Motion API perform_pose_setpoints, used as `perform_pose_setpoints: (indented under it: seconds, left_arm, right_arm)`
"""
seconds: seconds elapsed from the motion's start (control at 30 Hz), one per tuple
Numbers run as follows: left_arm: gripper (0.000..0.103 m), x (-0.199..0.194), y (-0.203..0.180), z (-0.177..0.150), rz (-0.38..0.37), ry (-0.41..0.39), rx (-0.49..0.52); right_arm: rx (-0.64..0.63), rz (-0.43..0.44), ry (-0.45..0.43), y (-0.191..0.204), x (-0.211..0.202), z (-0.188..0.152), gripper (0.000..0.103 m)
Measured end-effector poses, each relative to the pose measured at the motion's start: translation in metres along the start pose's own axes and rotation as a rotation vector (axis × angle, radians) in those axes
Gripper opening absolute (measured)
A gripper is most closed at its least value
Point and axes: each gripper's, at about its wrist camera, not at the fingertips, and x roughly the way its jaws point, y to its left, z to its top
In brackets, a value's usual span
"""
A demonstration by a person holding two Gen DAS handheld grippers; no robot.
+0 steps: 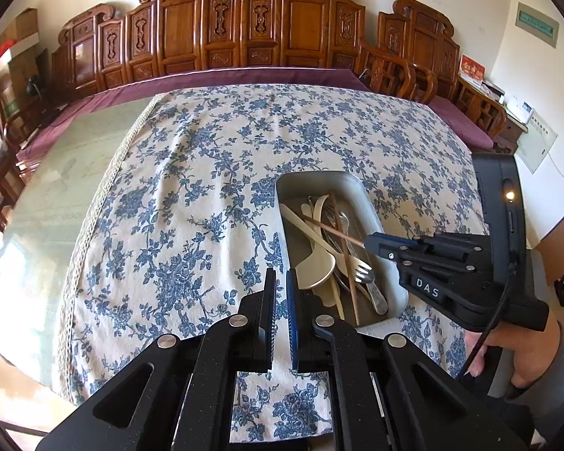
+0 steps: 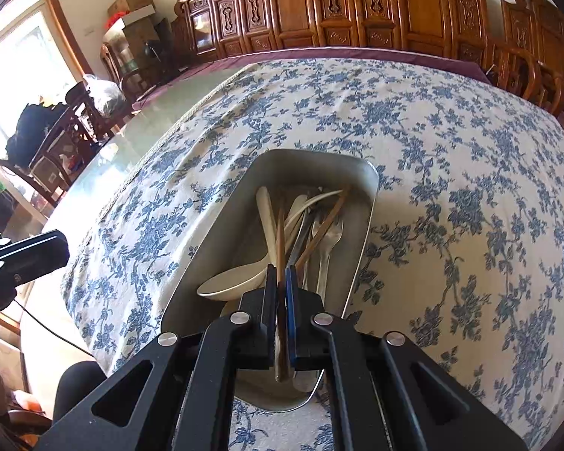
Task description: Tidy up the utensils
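Observation:
A grey metal tray (image 1: 361, 193) (image 2: 368, 188) sits on the blue-flowered tablecloth and holds cream spoons (image 1: 316, 263) (image 2: 231, 280), metal forks (image 1: 364, 272) (image 2: 329, 240) and brown chopsticks. My right gripper (image 2: 281, 278) (image 1: 372, 242) is shut on one brown chopstick (image 2: 281, 240) (image 1: 334, 231), which juts out over the tray's contents. My left gripper (image 1: 281, 282) hovers over the cloth just left of the tray, shut with nothing between its fingers; part of it shows at the left edge of the right wrist view (image 2: 30, 255).
The flowered tablecloth (image 1: 206, 188) covers most of a glass-topped table (image 1: 56, 195). Carved wooden chairs (image 1: 244, 26) line the far side. A person's hand (image 1: 519, 353) holds the right gripper at the right. More chairs and clutter stand at the left (image 2: 56, 131).

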Motion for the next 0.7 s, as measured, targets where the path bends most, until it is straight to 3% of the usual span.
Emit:
perform_pose_setpoints:
  seconds: [0.37,0.6,0.7]
  left_arm:
    - [0.004,-0.012,-0.002,-0.004,0.017,-0.011,-0.002]
    - [0.004,-0.018,-0.004,-0.007,0.027,-0.015,-0.006]
    - [0.004,-0.021,-0.006,-0.008,0.032,-0.017,-0.007]
  right_arm:
    - [-0.002,0.039,0.033,0.006,0.003,-0.007,0.009]
    - [-0.033,0.051,-0.001,0.010,-0.014,-0.008,0.009]
    - [-0.037,0.051,-0.027,0.009,-0.026,-0.008,0.014]
